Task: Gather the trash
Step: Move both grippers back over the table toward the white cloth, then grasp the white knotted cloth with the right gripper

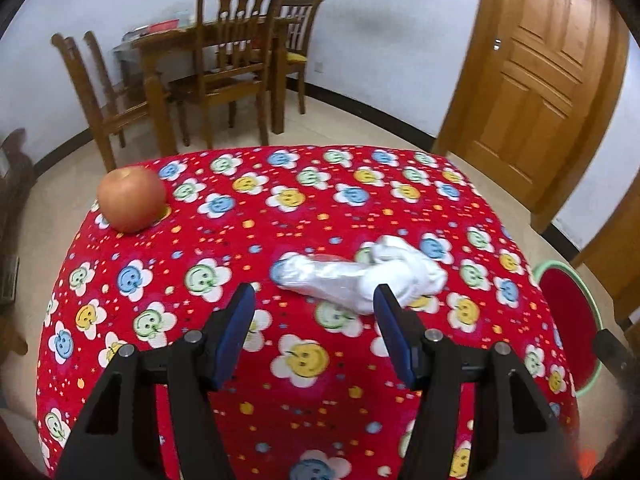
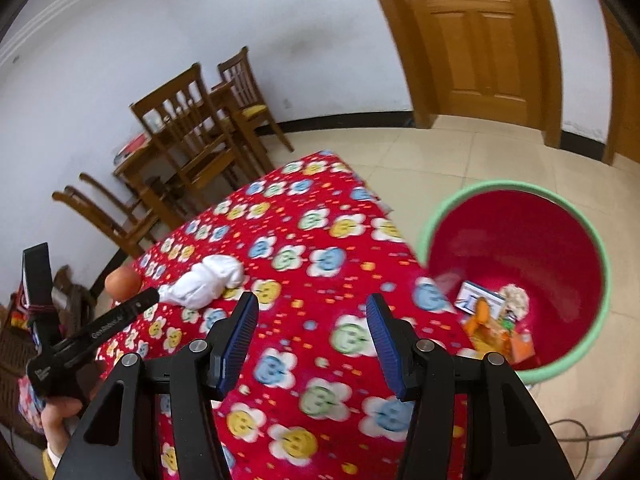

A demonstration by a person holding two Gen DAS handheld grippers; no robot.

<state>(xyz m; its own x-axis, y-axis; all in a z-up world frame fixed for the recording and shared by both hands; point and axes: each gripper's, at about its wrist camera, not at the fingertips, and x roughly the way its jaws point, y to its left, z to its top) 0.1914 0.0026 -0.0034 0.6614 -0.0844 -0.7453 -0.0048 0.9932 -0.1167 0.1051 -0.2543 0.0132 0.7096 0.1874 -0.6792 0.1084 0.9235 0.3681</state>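
A crumpled white plastic bag (image 1: 360,276) lies on the red flowered tablecloth (image 1: 240,240), right of centre. My left gripper (image 1: 316,300) is open and empty, its fingertips just short of the bag. In the right wrist view the bag (image 2: 208,282) lies at the far left of the table, with the left gripper's finger (image 2: 120,314) beside it. My right gripper (image 2: 312,308) is open and empty above the tablecloth (image 2: 320,240), near the table's right edge. A red bin with a green rim (image 2: 520,240) stands on the floor to the right and holds several pieces of trash (image 2: 496,316).
An apple (image 1: 132,198) sits at the table's far left corner and also shows in the right wrist view (image 2: 122,282). The bin's rim (image 1: 560,268) shows at the table's right side. Wooden chairs and a dining table (image 1: 224,60) stand behind. A wooden door (image 1: 540,80) is at the right.
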